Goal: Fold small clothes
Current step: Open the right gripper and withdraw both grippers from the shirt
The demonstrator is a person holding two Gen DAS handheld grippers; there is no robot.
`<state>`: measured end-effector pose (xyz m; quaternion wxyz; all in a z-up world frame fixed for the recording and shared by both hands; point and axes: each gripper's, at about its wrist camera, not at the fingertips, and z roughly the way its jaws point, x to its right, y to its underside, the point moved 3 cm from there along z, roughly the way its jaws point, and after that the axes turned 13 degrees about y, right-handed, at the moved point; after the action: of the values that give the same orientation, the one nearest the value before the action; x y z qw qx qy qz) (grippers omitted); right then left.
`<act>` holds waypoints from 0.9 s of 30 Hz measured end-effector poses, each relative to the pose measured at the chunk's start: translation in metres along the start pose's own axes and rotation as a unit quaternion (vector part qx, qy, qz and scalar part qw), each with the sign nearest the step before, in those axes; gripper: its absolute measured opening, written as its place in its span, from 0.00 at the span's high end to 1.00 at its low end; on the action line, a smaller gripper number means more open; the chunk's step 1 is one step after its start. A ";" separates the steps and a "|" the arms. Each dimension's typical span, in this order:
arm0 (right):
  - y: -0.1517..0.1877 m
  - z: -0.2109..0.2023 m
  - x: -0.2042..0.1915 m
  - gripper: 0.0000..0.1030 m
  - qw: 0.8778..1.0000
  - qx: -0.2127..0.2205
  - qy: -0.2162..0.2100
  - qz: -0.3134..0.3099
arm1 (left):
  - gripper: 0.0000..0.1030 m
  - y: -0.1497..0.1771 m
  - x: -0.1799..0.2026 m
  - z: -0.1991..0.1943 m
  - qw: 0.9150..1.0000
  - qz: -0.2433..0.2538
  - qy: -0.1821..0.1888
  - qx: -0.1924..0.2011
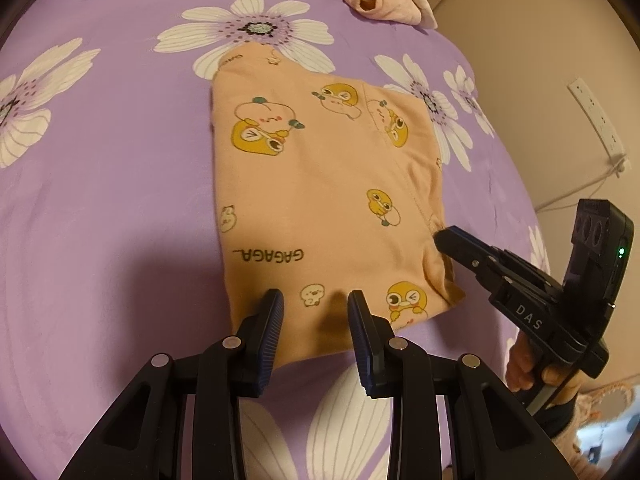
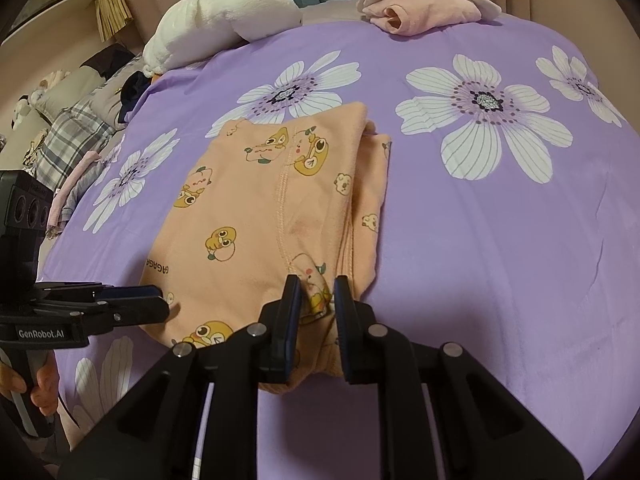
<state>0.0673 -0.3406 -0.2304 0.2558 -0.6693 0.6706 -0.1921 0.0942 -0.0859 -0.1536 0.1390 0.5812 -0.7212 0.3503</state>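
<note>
A small peach garment (image 1: 320, 184) printed with yellow ducks lies folded flat on the purple flowered bed cover (image 1: 104, 168). It also shows in the right wrist view (image 2: 256, 216). My left gripper (image 1: 316, 300) is open, its fingertips over the garment's near edge with nothing between them. My right gripper (image 2: 317, 292) holds a bunched fold of the garment's near right corner between its fingers. In the left wrist view the right gripper (image 1: 444, 238) touches the garment's right edge. The left gripper also shows in the right wrist view (image 2: 160, 304).
A folded pink garment (image 2: 424, 12) lies at the far edge of the bed. A white plush pillow (image 2: 216, 16) sits far left. Bedding and clothes (image 2: 72, 128) lie beyond the left side. A wall socket and cable (image 1: 596, 120) are on the right wall.
</note>
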 end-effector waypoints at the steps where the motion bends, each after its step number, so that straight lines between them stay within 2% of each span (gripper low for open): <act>1: 0.000 -0.001 0.001 0.84 1.000 0.000 0.001 0.001 | 0.70 0.000 0.000 -0.002 1.000 -0.001 0.000 0.002; 3: 0.001 -0.003 0.003 0.84 1.000 0.002 0.005 0.003 | 0.70 0.001 -0.002 -0.007 1.000 0.000 -0.003 0.005; 4: 0.001 -0.005 0.004 0.81 1.000 0.004 0.013 0.004 | 0.70 0.001 -0.002 -0.010 1.000 0.001 -0.005 0.007; 8: 0.001 -0.009 0.020 0.79 0.998 0.007 0.064 0.007 | 0.70 0.000 -0.007 -0.020 1.000 -0.001 -0.008 0.016; 10: 0.001 -0.011 0.029 0.79 0.998 0.005 0.065 0.017 | 0.70 -0.002 -0.012 -0.024 1.000 -0.008 -0.010 0.023; 12: 0.001 -0.013 0.037 0.78 0.997 0.005 0.069 0.026 | 0.61 -0.004 -0.017 -0.027 0.999 -0.018 -0.016 0.029; 13: 0.001 -0.014 0.040 0.74 0.997 0.006 0.072 0.029 | 0.60 -0.005 -0.021 -0.028 0.999 -0.025 -0.015 0.032; 17: -0.001 -0.018 0.044 0.56 0.997 0.012 0.067 0.045 | 0.59 -0.008 -0.029 -0.033 0.998 -0.042 -0.007 0.038; 20: -0.003 -0.018 0.045 0.50 0.997 0.011 0.050 0.060 | 0.59 -0.011 -0.032 -0.033 0.998 -0.049 -0.003 0.039; 24: -0.005 -0.014 0.046 0.46 0.996 0.005 0.031 0.078 | 0.44 -0.014 -0.040 -0.032 0.997 -0.070 0.009 0.044; 27: -0.007 -0.011 0.044 0.42 0.996 0.002 0.023 0.082 | 0.44 -0.016 -0.044 -0.027 0.996 -0.081 0.015 0.042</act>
<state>0.0673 -0.3858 -0.2216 0.2563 -0.6068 0.7288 -0.1869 0.1163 -0.0366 -0.1549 0.1529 0.6375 -0.6543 0.3769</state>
